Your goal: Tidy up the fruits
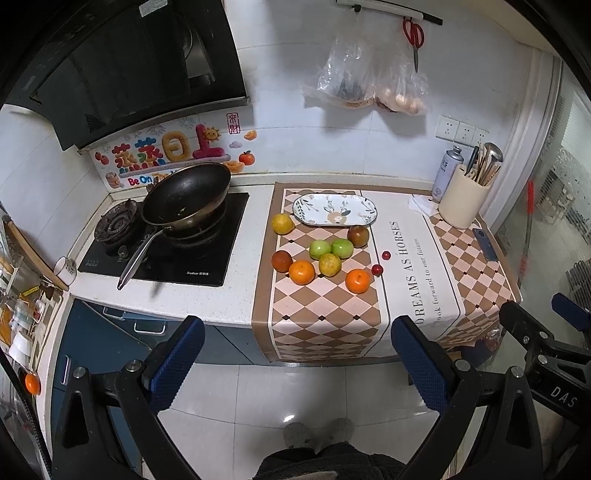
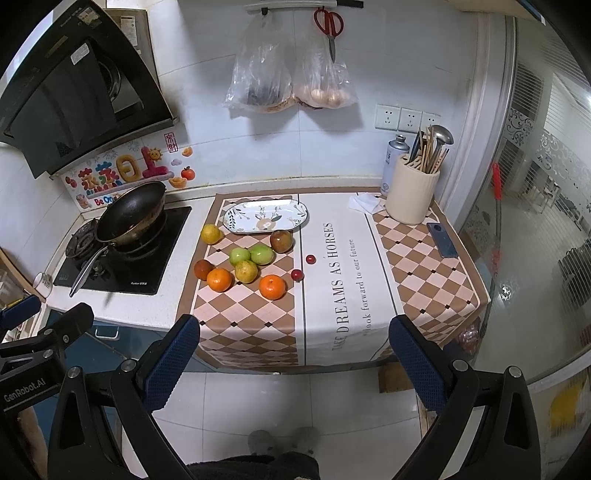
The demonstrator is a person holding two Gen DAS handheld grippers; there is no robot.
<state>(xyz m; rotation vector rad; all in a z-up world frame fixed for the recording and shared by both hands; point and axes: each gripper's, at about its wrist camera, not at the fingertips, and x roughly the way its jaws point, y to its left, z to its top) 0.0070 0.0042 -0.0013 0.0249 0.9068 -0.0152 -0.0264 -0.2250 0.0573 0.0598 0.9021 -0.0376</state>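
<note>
Several fruits lie loose on the checkered cloth [image 1: 325, 325]: two oranges [image 1: 357, 281] [image 2: 272, 287], two green apples [image 1: 320, 249] [image 2: 239, 256], yellowish citrus [image 1: 283, 223] [image 2: 211, 234], dark brownish fruits [image 1: 358, 235] [image 2: 281, 240] and two small red ones [image 1: 376, 269] [image 2: 296, 274]. An empty oval patterned plate [image 1: 334, 209] [image 2: 265, 216] sits behind them. My left gripper [image 1: 297, 360] and right gripper [image 2: 293, 358] are both open and empty, held over the floor in front of the counter, well short of the fruit.
A stove with a black pan [image 1: 186, 194] [image 2: 131, 212] stands at the left. A cream utensil holder [image 1: 464, 201] [image 2: 412, 197], spray can [image 2: 393, 162] and phone [image 1: 484, 243] [image 2: 442, 239] sit at the right. Bags and scissors [image 2: 328, 24] hang on the wall.
</note>
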